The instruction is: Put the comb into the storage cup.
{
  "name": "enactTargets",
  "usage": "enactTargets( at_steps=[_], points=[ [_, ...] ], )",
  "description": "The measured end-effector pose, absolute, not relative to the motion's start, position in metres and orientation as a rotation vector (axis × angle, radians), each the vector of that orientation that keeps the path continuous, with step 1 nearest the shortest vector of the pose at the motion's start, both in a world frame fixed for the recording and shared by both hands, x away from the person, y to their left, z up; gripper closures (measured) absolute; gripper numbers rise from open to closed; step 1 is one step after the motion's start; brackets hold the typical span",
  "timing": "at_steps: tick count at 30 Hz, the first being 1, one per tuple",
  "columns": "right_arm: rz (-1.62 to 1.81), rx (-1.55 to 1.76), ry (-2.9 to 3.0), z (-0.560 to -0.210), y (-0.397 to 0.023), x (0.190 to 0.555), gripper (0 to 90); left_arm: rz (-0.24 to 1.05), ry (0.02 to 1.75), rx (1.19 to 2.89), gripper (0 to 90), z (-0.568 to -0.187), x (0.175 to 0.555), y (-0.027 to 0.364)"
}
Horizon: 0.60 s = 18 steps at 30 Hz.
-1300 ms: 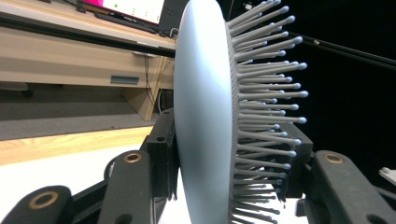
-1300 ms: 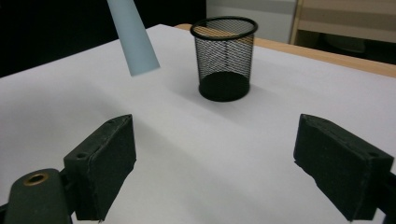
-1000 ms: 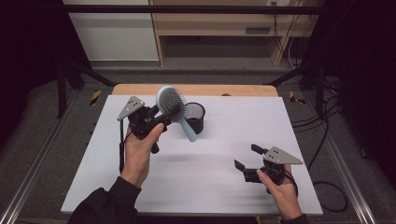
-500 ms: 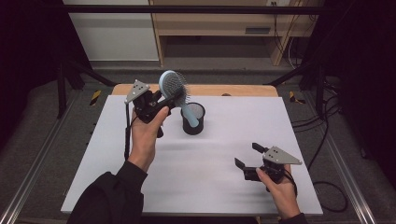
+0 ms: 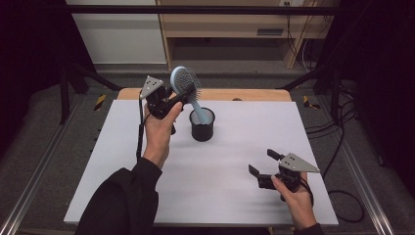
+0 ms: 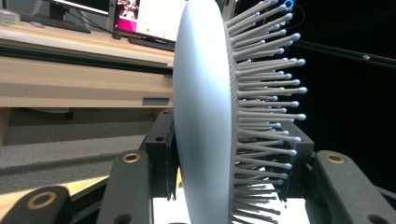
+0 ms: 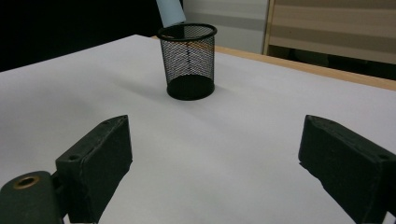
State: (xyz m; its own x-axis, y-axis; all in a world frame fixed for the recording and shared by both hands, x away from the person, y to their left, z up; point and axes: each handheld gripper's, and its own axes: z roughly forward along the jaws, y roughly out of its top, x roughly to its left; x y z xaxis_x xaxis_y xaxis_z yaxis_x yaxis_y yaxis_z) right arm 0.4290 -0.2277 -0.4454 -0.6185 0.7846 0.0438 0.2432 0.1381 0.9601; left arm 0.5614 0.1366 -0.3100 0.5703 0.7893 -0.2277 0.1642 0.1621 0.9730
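Above cup (image 5: 202, 125), hairbrush (image 5: 185, 83) (clamped).

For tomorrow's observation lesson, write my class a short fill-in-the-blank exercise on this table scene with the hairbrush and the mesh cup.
1. The left gripper is shut on the head of the pale blue ____.
2. The hairbrush has its handle tip just above the rim of the black mesh ____.
3. The right gripper rests low over the white table with its jaws ____.
4. The mesh cup stands ____ on the table.

Missing words: hairbrush; cup; open; upright
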Motion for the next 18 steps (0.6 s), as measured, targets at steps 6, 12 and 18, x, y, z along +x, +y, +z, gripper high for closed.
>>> enactTargets(
  at_steps=[6,12,18],
  points=[
    [1.499,1.005,1.932,-0.446,-0.233,0.429,9.7,0.569,0.890,1.377,50.4,-0.313,0.570,0.132],
    [1.487,0.997,1.935,-0.446,-0.231,0.429,9.5,0.581,0.892,1.395,50.4,-0.319,0.574,0.129],
    [1.487,1.002,1.936,-0.446,-0.231,0.429,9.2,0.578,0.897,1.394,50.2,-0.323,0.576,0.125]
  ],
)
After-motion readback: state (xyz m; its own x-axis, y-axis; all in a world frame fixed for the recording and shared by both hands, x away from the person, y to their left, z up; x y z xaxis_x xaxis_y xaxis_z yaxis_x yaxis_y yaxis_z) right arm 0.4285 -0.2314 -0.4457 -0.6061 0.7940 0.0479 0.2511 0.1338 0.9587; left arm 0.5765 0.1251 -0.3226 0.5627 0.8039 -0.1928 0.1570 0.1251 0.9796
